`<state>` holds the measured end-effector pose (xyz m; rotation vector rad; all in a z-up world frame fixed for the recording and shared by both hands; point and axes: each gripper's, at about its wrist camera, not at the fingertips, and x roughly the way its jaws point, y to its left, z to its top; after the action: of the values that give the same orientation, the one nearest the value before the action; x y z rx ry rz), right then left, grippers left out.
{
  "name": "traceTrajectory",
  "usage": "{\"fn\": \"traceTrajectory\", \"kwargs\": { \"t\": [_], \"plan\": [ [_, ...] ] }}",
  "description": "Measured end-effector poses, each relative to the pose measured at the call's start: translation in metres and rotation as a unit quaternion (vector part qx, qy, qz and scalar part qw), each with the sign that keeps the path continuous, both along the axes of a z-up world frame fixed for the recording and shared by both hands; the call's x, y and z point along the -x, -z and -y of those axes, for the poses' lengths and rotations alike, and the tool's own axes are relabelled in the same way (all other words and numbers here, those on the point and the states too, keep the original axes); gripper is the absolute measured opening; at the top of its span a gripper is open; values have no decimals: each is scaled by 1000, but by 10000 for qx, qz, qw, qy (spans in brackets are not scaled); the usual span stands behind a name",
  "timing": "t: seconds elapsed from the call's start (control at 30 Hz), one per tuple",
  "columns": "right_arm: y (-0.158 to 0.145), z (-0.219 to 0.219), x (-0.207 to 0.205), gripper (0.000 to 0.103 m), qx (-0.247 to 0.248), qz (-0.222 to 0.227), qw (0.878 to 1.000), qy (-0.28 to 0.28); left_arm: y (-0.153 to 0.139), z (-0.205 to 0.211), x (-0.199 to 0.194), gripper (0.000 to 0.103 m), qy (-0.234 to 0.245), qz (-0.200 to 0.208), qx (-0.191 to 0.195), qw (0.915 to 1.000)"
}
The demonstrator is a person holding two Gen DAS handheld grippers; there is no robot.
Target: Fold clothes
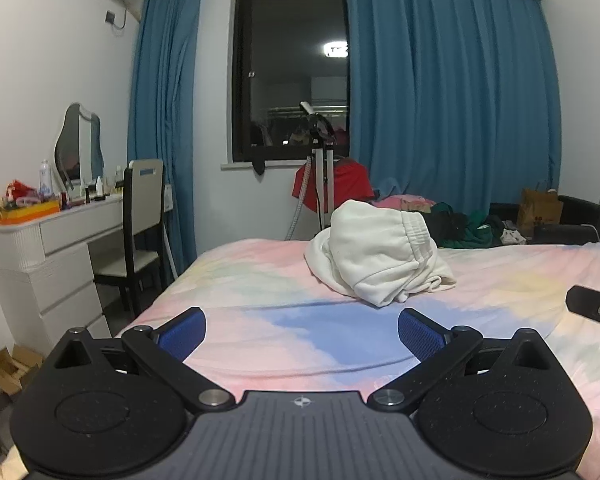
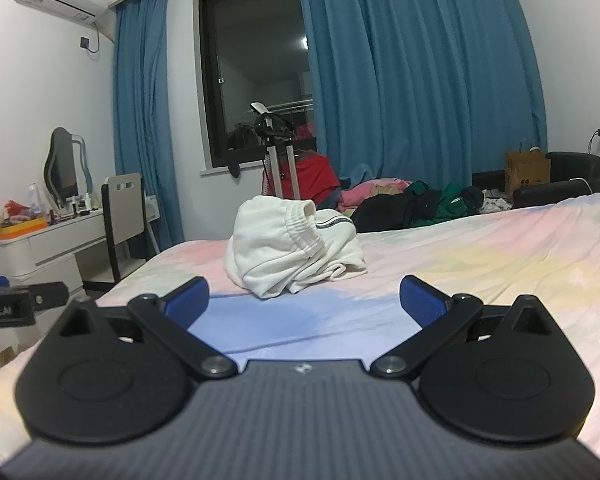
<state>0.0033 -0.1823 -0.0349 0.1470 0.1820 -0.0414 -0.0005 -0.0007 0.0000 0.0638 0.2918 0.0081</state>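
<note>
white garment (image 1: 376, 258) crumpled on bed (image 1: 228, 272), both tools spread

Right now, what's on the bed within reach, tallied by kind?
White garment, crumpled in a heap on the bedsheet: 1
Open tool, left and right, both empty, short of the garment: 2
Total: 3

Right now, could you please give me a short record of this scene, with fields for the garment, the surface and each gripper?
garment: white garment, crumpled in a heap, elastic waistband showing, not yet folded
surface: bed with pastel sheet; the garment lies on it
left gripper: open, holding nothing, short of the garment
right gripper: open, holding nothing, short of the garment
background: blue curtains, dark window, dressing table at left
</note>
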Motion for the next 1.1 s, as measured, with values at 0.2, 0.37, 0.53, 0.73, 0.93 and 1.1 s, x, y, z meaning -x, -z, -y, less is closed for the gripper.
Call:
{"fn": "traceTrajectory", "kwargs": {
  "t": [0.2,0.37,0.53,0.73,0.93,1.1],
  "plan": [
    [-1,-7,-4,103,59,-39,10000,-6,0,5,4,103,-29,184,-129,9997],
    [4,-4,-6,103,-25,-21,10000,-43,2,2,-6,103,-14,93,-95,9999],
    [6,-6,-5,103,22,-3,10000,-50,3,1,-4,103,-68,143,-143,9998],
    [7,-3,-5,103,9,-16,10000,-16,-3,1,3,103,-47,208,-163,9996],
    [6,-5,-4,103,57,-7,10000,-20,1,0,0,103,-25,207,-152,9997],
    [6,-5,-4,103,48,-15,10000,-18,1,1,0,103,-20,181,-196,9996]
  ]
}}
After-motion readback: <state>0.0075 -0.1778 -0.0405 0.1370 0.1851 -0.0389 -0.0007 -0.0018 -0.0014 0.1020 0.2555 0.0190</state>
